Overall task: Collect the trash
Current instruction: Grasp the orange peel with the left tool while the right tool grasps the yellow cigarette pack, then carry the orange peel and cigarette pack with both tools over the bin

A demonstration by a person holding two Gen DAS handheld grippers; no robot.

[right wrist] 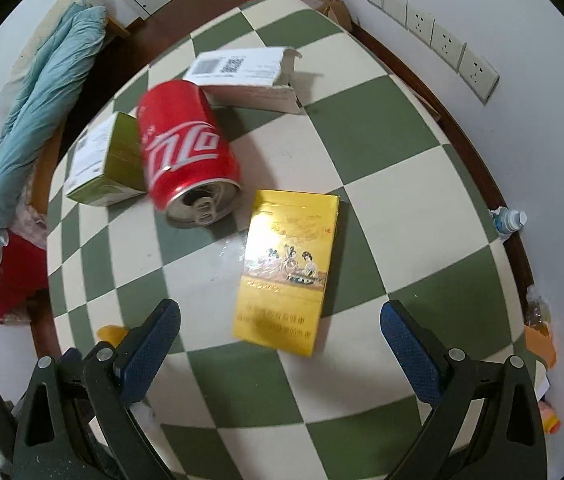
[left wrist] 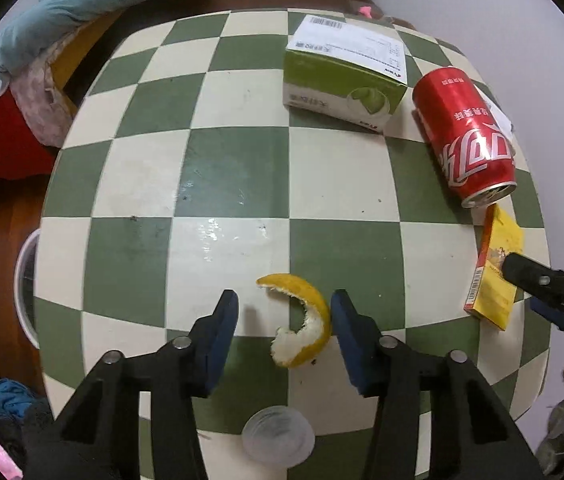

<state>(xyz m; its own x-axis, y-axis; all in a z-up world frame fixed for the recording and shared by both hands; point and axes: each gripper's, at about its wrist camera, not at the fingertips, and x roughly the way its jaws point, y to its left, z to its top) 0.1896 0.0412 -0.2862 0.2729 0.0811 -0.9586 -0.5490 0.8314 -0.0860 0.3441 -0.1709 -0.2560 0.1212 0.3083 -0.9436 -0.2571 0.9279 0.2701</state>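
One peel btwn open left tool fingers, maybe touching.

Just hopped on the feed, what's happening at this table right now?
Trash is being cleared off the checkered table. The left claw is open and straddling a curl of orange peel, not yet closed on it. The right claw is open too, lined up on the yellow cigarette pack. A red soda can lies on its side beside a green box, both untouched.
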